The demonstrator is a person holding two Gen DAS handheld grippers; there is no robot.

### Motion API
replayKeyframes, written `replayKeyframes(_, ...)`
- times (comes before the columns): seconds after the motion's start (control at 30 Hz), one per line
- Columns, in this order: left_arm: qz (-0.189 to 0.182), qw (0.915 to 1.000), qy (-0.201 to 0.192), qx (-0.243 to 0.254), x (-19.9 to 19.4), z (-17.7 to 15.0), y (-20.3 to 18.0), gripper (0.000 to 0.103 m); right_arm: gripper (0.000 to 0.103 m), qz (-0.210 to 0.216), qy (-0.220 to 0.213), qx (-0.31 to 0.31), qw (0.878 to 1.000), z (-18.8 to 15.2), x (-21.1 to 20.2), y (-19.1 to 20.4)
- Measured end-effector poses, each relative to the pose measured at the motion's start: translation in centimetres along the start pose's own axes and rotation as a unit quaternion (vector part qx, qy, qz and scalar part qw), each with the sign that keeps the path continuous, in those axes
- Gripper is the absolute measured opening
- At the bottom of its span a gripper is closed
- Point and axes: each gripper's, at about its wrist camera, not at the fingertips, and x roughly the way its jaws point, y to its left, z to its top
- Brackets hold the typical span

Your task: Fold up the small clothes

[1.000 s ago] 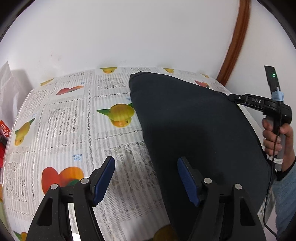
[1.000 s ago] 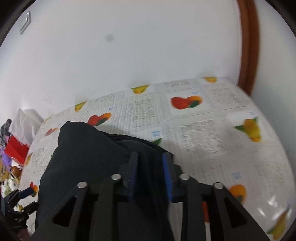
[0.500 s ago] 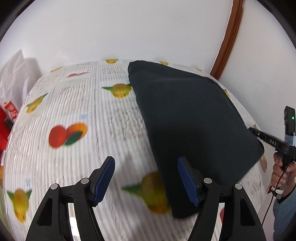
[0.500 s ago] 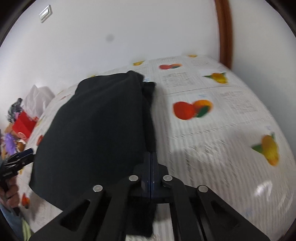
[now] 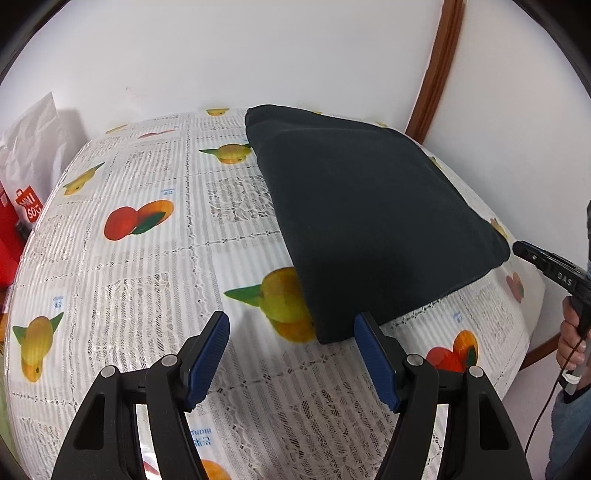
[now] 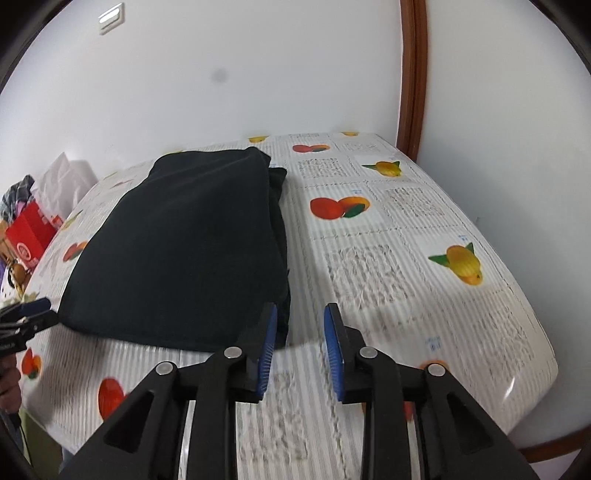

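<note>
White walls meet at a corner with a brown wooden trim strip (image 5: 437, 70), and a table pushed into that corner carries a glossy tablecloth (image 5: 147, 266) printed with fruit and grey lace-pattern squares. On it I see the dark folded garment (image 5: 369, 214), lying flat toward the far side of the table in the left wrist view, one long edge running back toward the wall. From the right wrist view the same garment (image 6: 184, 251) shows a top layer folded over, with a second layer edge peeking out along its right side. My left gripper (image 5: 291, 354) hangs above the cloth with its blue pads well apart and nothing between them; the near corner of the garment sits just ahead of the right-hand pad, not touching it as far as I can tell. My right gripper (image 6: 301, 347) has its jaws partly apart, having just been opening from fully closed, and only tablecloth shows in the gap; its left pad lies just beside the near right corner of the garment, and I cannot tell if it brushes the fabric. In the left view the right gripper's black body and the hand (image 5: 570, 332) holding it appear at the right edge, off the table's end. A white paper bag (image 5: 33, 140) and a red bag (image 5: 22, 210) stand beyond the table's left side. A light switch (image 6: 110, 13) sits high on the wall.
</note>
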Motion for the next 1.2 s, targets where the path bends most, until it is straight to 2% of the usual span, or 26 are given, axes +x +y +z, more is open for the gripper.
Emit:
replayKeyframes(0.27,0.01,0.9997,0.013,0.02,1.1,-0.1,-1.4,0.068,0.029,0.006,0.026,-0.006,1.0,-2.0,0.4,0.2)
replayKeyframes(0.43,0.006,0.9997,0.015,0.021,1.7,0.1,-1.5,0.061,0.029,0.011,0.039,-0.01,0.999,-2.3,2.0,0.4)
replayKeyframes(0.53,-0.002,0.9996,0.014,0.024,2.0,0.3,-1.6,0.051,0.029,0.017,0.042,-0.009,0.999,-2.1,3.1,0.4)
replayKeyframes(0.57,-0.006,0.9996,0.013,0.025,2.1,0.3,-1.7,0.043,0.029,0.023,0.044,-0.008,0.999,-1.9,3.6,0.5)
replayKeyframes(0.6,-0.016,0.9994,0.014,0.026,2.2,0.4,-1.8,0.029,0.029,0.03,0.043,-0.009,0.999,-1.7,4.1,0.6)
replayKeyframes(0.63,-0.025,0.9993,0.014,0.026,2.3,0.6,-1.9,0.027,0.027,0.035,0.044,-0.009,0.998,-1.5,4.6,0.8)
replayKeyframes(0.67,-0.024,0.9994,0.01,0.024,2.3,0.7,-2.0,0.027,0.015,0.042,0.041,-0.01,0.998,-1.3,4.9,0.9)
replayKeyframes(0.7,-0.019,0.9995,0.005,0.025,2.4,0.9,-2.1,0.025,0.014,0.054,0.036,-0.011,0.998,-1.0,5.3,1.2)
replayKeyframes(0.8,-0.009,0.9996,0.0,0.026,3.2,1.8,-1.8,0.024,0.014,0.04,0.027,-0.022,0.999,0.2,6.5,1.8)
replayKeyframes(1.2,0.018,0.9996,0.004,-0.023,5.3,5.7,2.5,0.024,0.013,0.051,0.045,-0.02,0.998,5.7,12.0,4.9)
